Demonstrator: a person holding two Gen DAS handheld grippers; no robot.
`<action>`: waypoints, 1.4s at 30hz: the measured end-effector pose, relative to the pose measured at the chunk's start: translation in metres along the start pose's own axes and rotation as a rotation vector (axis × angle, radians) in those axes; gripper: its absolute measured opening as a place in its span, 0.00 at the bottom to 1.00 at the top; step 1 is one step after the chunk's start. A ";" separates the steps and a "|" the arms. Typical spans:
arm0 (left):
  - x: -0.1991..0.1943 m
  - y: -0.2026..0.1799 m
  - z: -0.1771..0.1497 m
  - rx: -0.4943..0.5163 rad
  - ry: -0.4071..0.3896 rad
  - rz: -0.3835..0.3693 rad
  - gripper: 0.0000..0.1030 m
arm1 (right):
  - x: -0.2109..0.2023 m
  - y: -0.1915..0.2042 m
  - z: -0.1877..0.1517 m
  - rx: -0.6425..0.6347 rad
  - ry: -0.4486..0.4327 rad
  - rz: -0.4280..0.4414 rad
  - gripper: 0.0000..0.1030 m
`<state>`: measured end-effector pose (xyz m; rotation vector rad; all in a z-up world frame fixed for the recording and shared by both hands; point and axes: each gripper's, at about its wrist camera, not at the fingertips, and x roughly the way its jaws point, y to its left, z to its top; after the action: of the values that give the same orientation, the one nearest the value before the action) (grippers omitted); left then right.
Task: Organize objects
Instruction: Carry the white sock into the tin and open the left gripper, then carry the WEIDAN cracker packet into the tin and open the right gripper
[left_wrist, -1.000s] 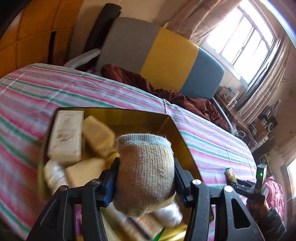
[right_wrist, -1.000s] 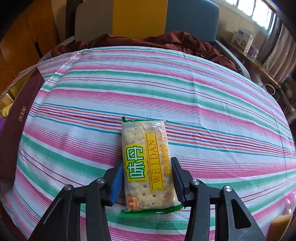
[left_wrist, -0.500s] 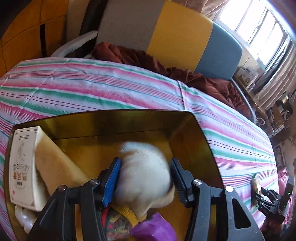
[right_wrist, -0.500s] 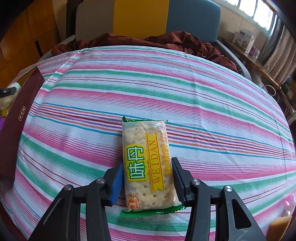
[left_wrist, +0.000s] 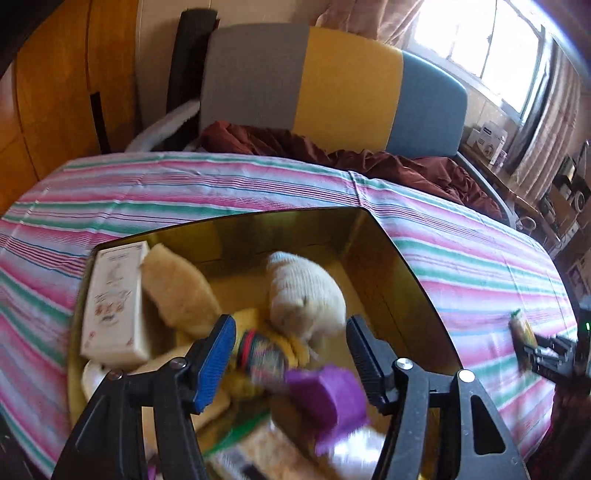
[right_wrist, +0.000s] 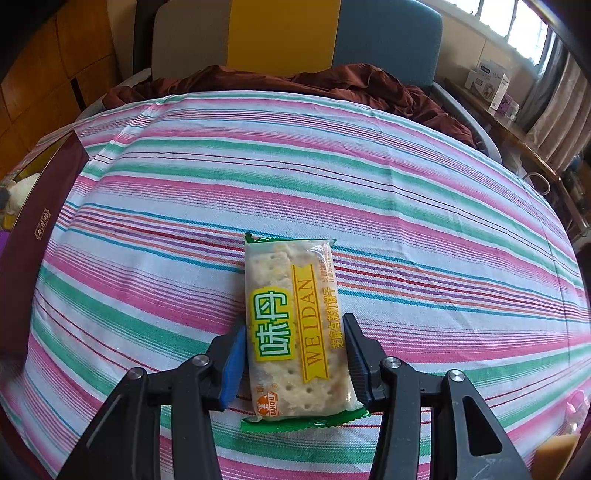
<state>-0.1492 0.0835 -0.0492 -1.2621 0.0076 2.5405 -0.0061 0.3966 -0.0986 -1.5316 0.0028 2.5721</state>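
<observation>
Left gripper (left_wrist: 290, 341), lower centre of the left wrist view: jaws opening, nothing clamped between the pads. The rolled sock (left_wrist: 304, 293) lies beyond the fingertips inside the gold-lined box (left_wrist: 388, 258), which fills the middle of the frame. It leans on a pile of other items: white carton (left_wrist: 110, 306) at left, purple piece (left_wrist: 328, 397) near the bottom. View is motion-blurred.

Right gripper (right_wrist: 293, 360), lower centre of its view: jaws closed on the cracker packet (right_wrist: 295, 321), pads pressing its long sides near the lower end. Packet lies flat on the striped cloth (right_wrist: 406, 221); box wall sits at the far left edge of that frame.

Risks, as judged:
- Box is crowded. Sock could roll off the pile, or the open left fingers could snag the purple piece on the way out.
- Packet is held near one end only. It may droop or pivot on lifting, and a hard squeeze could break the crackers.
- Both grippers heading to the box together could collide.

Pose: both grippers pitch steeply downward. The left is above the box interior, the right low over the cloth.
</observation>
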 end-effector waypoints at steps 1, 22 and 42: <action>-0.005 -0.001 -0.004 0.007 -0.005 0.001 0.61 | 0.000 0.000 0.000 -0.001 -0.001 -0.001 0.48; -0.074 0.004 -0.062 -0.002 -0.089 0.052 0.61 | -0.004 0.010 -0.007 -0.043 -0.017 -0.057 0.46; -0.084 0.034 -0.092 -0.072 -0.062 0.012 0.60 | -0.020 0.029 -0.018 0.012 0.072 -0.068 0.46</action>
<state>-0.0392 0.0163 -0.0449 -1.2127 -0.0909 2.6108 0.0150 0.3642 -0.0921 -1.5914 -0.0247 2.4591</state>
